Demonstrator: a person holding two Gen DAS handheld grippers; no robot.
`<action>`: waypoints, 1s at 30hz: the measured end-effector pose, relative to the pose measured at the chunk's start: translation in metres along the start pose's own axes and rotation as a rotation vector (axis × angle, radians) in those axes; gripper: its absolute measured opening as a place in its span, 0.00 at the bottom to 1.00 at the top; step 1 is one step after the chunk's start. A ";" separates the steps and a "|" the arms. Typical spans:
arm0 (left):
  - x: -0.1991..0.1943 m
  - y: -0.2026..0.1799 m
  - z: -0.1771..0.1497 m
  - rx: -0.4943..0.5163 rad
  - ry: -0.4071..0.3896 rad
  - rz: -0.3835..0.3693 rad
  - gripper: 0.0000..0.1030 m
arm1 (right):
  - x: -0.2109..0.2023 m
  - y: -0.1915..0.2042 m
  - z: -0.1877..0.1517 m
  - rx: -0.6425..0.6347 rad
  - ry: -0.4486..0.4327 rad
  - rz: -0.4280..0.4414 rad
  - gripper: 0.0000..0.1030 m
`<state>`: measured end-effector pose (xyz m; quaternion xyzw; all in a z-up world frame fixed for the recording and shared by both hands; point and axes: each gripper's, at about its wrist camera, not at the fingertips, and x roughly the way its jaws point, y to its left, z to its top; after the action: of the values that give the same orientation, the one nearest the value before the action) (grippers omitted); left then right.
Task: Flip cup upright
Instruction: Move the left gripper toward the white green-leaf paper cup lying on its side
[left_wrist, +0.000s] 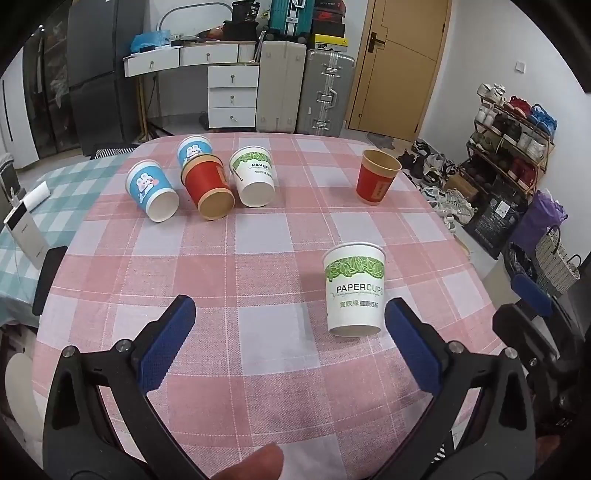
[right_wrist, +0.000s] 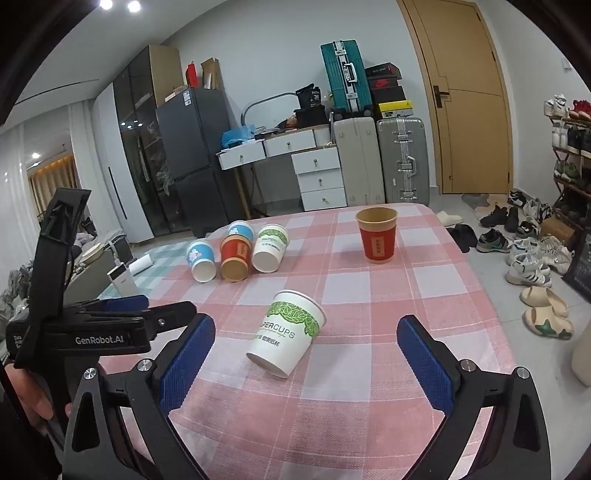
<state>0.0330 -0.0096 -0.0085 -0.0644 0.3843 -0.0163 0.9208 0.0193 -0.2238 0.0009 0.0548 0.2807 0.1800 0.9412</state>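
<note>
A white paper cup with a green leaf band (left_wrist: 354, 290) (right_wrist: 286, 334) stands upright on the pink checked tablecloth (left_wrist: 258, 266), close in front of both grippers. A red cup (left_wrist: 377, 176) (right_wrist: 377, 235) stands upright further back on the right. Several cups lie on their sides at the back left: a blue one (left_wrist: 152, 190), a second blue one (left_wrist: 194, 148), a red one (left_wrist: 208, 192) and a white-green one (left_wrist: 253, 176). My left gripper (left_wrist: 290, 317) is open and empty, the near cup just inside its right finger. My right gripper (right_wrist: 306, 332) is open and empty around the near cup without touching it.
The table's right edge drops to a floor with shoes and a shoe rack (left_wrist: 513, 133). A power bank (left_wrist: 24, 232) lies on a green checked surface at the left. Suitcases (left_wrist: 325, 96), drawers and a door stand behind the table.
</note>
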 end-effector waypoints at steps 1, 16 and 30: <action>0.003 0.001 0.001 -0.001 0.003 0.000 0.99 | -0.001 0.000 0.001 0.002 0.002 0.000 0.98; 0.019 0.013 0.002 -0.032 0.036 -0.003 0.99 | 0.007 -0.006 0.005 0.002 -0.013 0.000 0.98; 0.011 0.014 0.001 -0.035 0.013 -0.001 0.99 | 0.005 0.002 0.006 -0.007 -0.026 0.007 0.98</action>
<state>0.0413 0.0036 -0.0170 -0.0807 0.3905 -0.0105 0.9170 0.0260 -0.2202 0.0035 0.0549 0.2675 0.1834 0.9444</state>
